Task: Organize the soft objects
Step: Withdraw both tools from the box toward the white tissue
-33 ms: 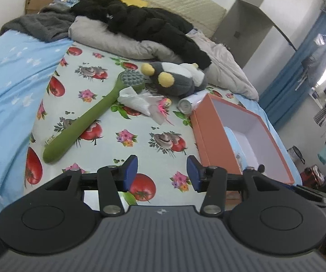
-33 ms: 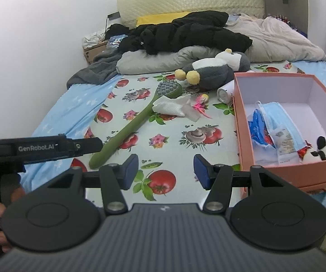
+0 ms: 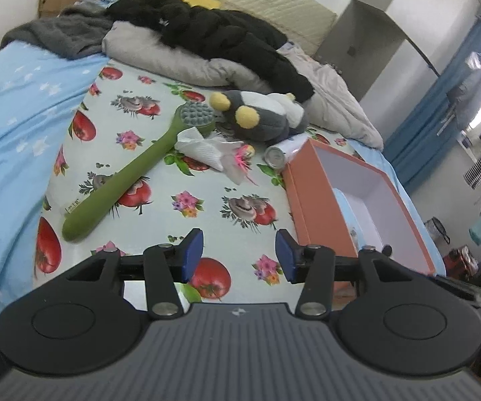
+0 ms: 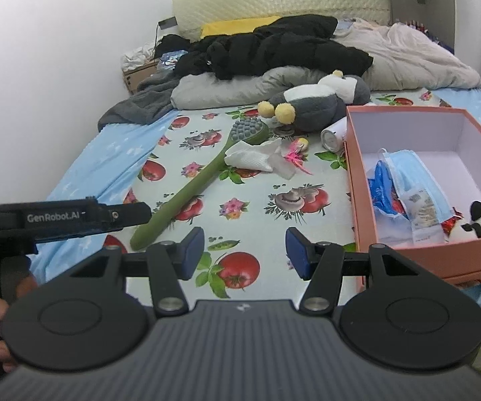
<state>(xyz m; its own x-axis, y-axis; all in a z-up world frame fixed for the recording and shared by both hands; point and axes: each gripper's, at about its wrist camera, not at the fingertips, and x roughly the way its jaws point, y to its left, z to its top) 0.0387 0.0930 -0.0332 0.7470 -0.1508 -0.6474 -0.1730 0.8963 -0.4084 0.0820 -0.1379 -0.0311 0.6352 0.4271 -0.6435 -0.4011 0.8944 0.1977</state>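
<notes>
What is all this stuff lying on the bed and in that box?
Brush: one, green, lying on the fruit-print sheet.
Tissue: one, white, crumpled beside the brush head.
Stuffed toy: one, grey and white, by the pillows.
Tube: one, white, against the box.
Box: one, orange, open, on the right.
Face mask: one, light blue, inside the box.
Small plush: one, black and white, in the box corner.
Black clothing: a pile at the headboard.
Left hand-held gripper: jaws opening, nothing between them.
Right hand-held gripper: open, empty.

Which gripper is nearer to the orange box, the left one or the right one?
The right. The right gripper is directly beside the orange box, by its near corner; the left gripper, jaws opening and empty, is further left, nearer the green brush.
</notes>
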